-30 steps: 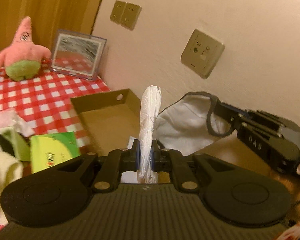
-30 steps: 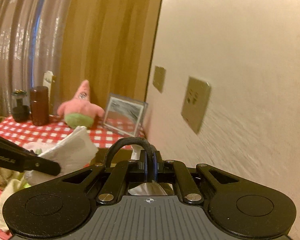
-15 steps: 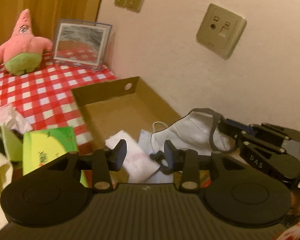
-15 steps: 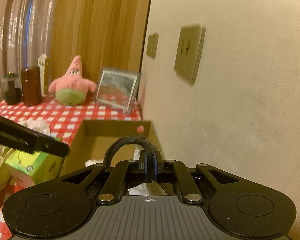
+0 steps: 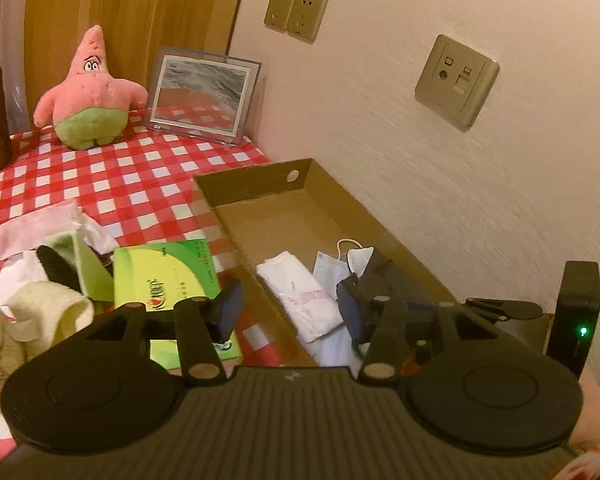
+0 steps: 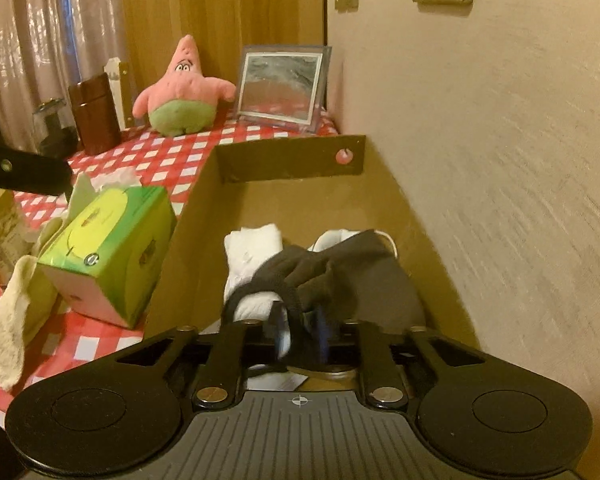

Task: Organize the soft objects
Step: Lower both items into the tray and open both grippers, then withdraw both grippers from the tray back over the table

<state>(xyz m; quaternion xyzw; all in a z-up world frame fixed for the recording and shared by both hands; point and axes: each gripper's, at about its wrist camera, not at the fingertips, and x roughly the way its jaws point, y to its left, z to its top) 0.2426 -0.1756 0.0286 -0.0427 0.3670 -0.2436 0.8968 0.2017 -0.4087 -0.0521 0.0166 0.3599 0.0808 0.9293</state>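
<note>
Already in cardboard box [image 6: 188,240]: folded white cloth [image 5: 300,300], face masks [image 5: 332,270], probably dark mask [image 6: 340,268]. Left gripper [image 5: 288,312] opening, empty; right gripper [image 6: 300,336] opening, dark strap between jaws. Remaining on tablecloth [image 5: 132,176], left edge: loose cloths [image 5: 48,308].

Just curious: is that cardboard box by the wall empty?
No. The cardboard box holds a folded white cloth and a dark mask.

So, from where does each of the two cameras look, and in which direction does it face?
Left wrist: sits on the left gripper, looks down along opening jaws at the cardboard box holding a folded white cloth.
Right wrist: sits on the right gripper, jaws opening around a dark strap, above the box.
Both share the box, green tissue box and pink plush.
</note>
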